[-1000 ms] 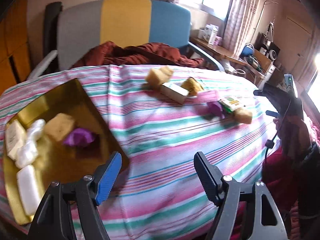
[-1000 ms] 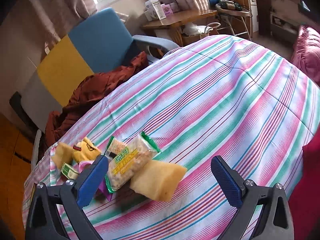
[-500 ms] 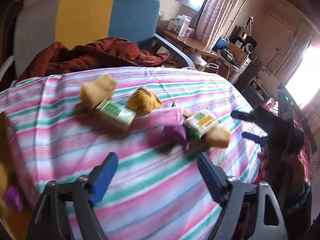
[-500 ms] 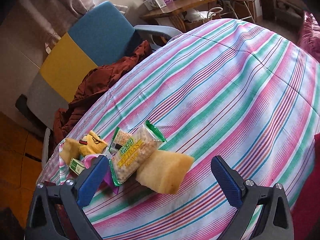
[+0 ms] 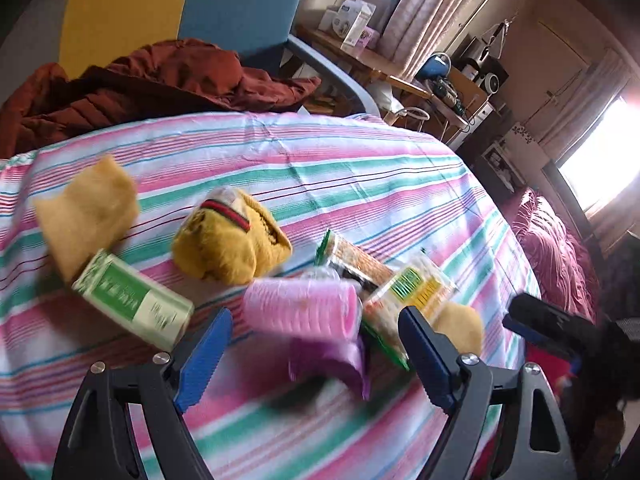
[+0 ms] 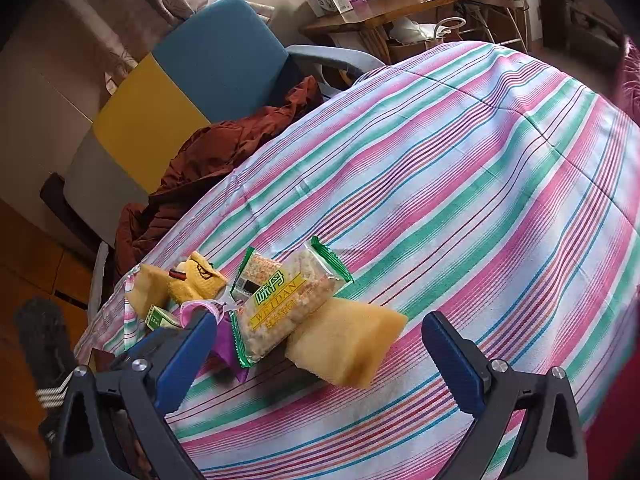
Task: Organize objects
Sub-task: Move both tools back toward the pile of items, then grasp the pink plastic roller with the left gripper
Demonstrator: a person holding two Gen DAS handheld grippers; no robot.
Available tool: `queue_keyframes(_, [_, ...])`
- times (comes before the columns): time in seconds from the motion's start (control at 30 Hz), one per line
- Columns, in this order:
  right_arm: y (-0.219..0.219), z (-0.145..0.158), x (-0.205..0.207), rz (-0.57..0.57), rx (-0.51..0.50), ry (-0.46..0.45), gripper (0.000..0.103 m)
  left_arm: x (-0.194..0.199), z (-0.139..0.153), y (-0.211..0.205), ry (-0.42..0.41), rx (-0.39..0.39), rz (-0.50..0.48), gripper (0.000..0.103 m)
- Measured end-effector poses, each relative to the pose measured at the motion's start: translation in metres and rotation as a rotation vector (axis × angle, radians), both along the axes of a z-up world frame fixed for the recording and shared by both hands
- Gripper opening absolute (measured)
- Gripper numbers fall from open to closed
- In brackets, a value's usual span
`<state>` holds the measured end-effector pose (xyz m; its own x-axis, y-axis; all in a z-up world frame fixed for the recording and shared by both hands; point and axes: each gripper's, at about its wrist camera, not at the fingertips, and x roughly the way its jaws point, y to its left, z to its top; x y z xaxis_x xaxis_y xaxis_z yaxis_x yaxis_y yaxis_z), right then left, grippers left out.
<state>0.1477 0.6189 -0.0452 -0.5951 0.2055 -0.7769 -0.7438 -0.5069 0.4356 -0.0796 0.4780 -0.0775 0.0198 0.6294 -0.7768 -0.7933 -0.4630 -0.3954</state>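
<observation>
Left gripper [image 5: 312,354] has swung off the gold tray seen a second ago and now sits low over the pile of clutter, jaws released, nothing between them. Landmark: pink roller [image 5: 300,307] on the striped cloth [image 5: 360,168], just ahead of the left jaws.

- purple piece [image 5: 332,360] directly beneath the roller, touching it
- green-and-white box [image 5: 132,300] left of the roller, near it
- yellow knit item [image 5: 230,240] behind the roller, slightly left
- tan sponge [image 5: 88,212] beyond the box, far left
- snack packet [image 5: 408,292] right of the roller, overlapping a second packet [image 5: 356,258]
- second tan sponge [image 6: 344,346] right of the snack packet, touching it

Right gripper [image 6: 316,356] hovers over this second sponge, jaws released, empty. Left view blurred by motion
</observation>
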Motion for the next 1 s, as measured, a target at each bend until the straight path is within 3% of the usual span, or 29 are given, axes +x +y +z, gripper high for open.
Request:
queue_keyframes(0.13, [0.0, -0.001, -0.001, 0.006, -0.004, -0.002, 0.103, -0.009, -0.02, 0.016, -0.046, -0.022, 0.0, 0.085])
queue_keyframes(0.2, [0.0, -0.001, -0.001, 0.007, -0.003, -0.004, 0.103, -0.009, -0.027, 0.018, -0.052, -0.033, 0.01, 0.071])
queue_keyframes(0.33, [0.001, -0.001, -0.001, 0.003, 0.0, -0.006, 0.103, 0.001, -0.026, 0.008, -0.038, -0.014, -0.013, 0.07])
queue_keyframes(0.43, [0.0, -0.001, -0.002, 0.004, 0.005, -0.011, 0.103, 0.012, -0.02, -0.011, 0.0, -0.005, -0.019, 0.07])
queue_keyframes(0.67, [-0.002, -0.004, -0.007, 0.025, 0.01, -0.031, 0.103, 0.031, -0.024, -0.077, 0.001, -0.007, 0.061, 0.07])
queue_keyframes(0.8, [0.0, -0.006, -0.006, 0.015, 0.012, -0.044, 0.103, 0.045, -0.026, -0.111, 0.064, -0.036, 0.091, 0.07])
queue_keyframes(1.0, [0.014, -0.014, 0.006, -0.065, -0.041, -0.04, 0.103, 0.084, -0.033, -0.149, 0.281, -0.095, 0.067, 0.07])
